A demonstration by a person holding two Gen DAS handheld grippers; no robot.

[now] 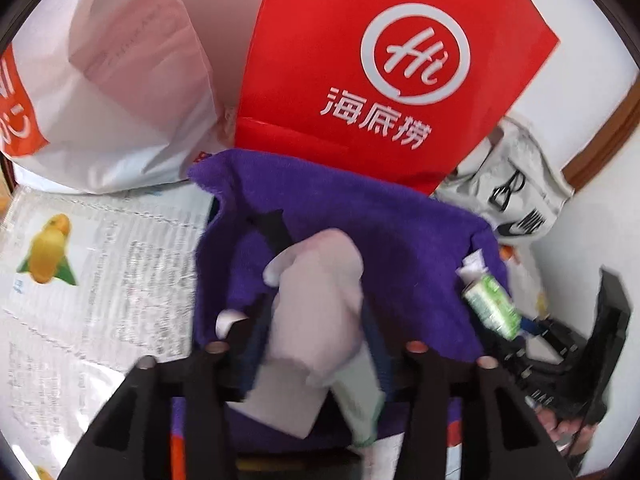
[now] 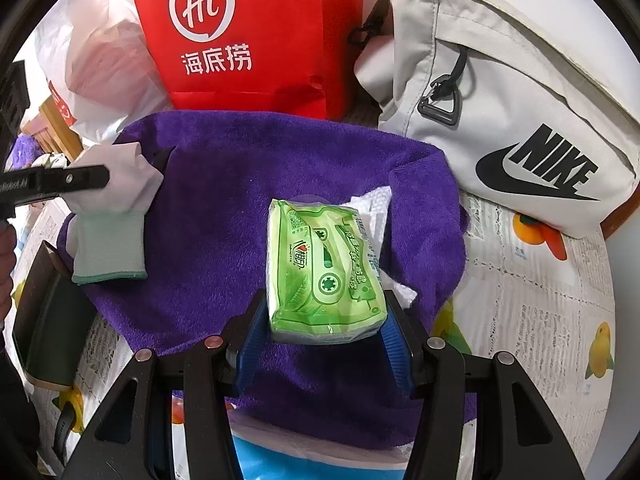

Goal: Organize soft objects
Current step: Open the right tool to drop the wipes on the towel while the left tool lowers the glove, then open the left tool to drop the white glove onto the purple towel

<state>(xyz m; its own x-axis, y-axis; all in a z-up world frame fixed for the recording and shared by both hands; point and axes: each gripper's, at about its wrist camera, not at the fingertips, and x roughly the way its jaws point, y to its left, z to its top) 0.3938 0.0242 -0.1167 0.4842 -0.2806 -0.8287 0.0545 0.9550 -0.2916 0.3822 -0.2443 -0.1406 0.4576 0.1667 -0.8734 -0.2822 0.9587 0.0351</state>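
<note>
A white glove [image 1: 316, 300] with a pale green cuff [image 2: 112, 240] lies on a purple towel [image 2: 224, 240] at its left side. My left gripper [image 1: 320, 280] straddles the glove with its jaws apart, the pads not pressing on it; it is open. From the right wrist view the left gripper [image 2: 136, 168] reaches in from the left over the glove's fingers. My right gripper [image 2: 324, 312] is shut on a green tissue pack [image 2: 324, 268] and holds it just above the towel's middle. A white paper tissue [image 2: 372, 204] peeks out behind the pack.
A red paper bag [image 2: 248, 32] stands behind the towel, with a white plastic bag [image 2: 100, 60] to its left and a grey Nike bag [image 2: 500, 100] to its right. A printed table cover [image 2: 520, 280] with fruit pictures surrounds the towel. A dark flat object [image 2: 44, 320] lies at the left.
</note>
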